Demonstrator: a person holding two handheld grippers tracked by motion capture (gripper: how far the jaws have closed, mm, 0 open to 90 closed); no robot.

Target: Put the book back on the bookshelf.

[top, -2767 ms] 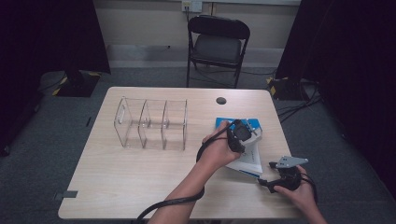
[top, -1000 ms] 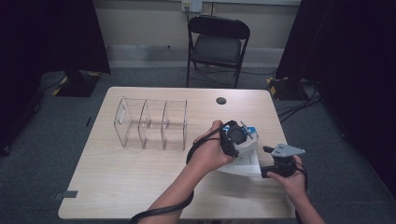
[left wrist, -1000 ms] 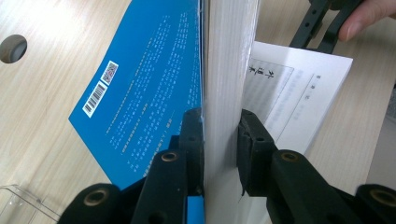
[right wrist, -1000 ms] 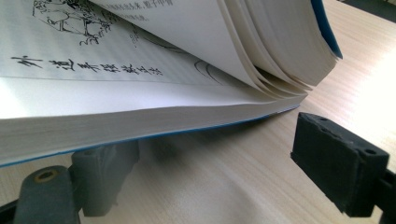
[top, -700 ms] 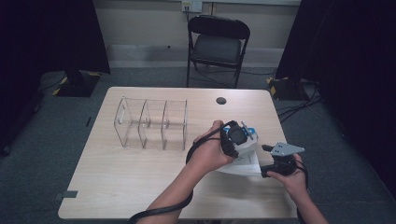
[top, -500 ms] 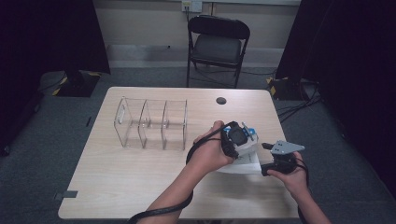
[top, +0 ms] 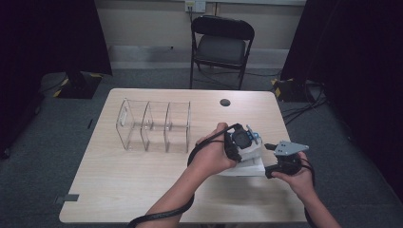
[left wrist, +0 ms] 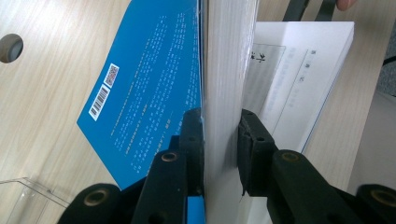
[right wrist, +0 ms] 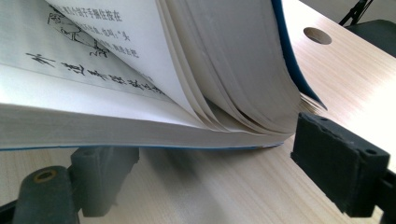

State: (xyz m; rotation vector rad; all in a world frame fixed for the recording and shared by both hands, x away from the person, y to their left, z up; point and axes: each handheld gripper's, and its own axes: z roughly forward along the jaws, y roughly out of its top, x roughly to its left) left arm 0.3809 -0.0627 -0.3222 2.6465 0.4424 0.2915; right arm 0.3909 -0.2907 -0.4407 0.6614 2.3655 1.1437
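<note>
Book (top: 247,159) lies open on right half of wooden table (top: 142,190), near front edge, right of clear three-slot organizer (top: 154,126). Left gripper (left wrist: 220,140) clamps a thick sheaf of pages plus blue back cover (left wrist: 149,88); pads press both sides of the sheaf, which is lifted off the rest of the book. Barcode and QR code visible on the cover. Lower pages lie flat with printed text. Right gripper (right wrist: 210,154) sits low at the book's edge, jaws apart and empty, one by the flat page block, the other by the curled pages; no contact visible. In high view right gripper (top: 284,159) is just right of the book. Round hole (top: 225,102) in table beyond; folding chair (top: 222,45) behind.
</note>
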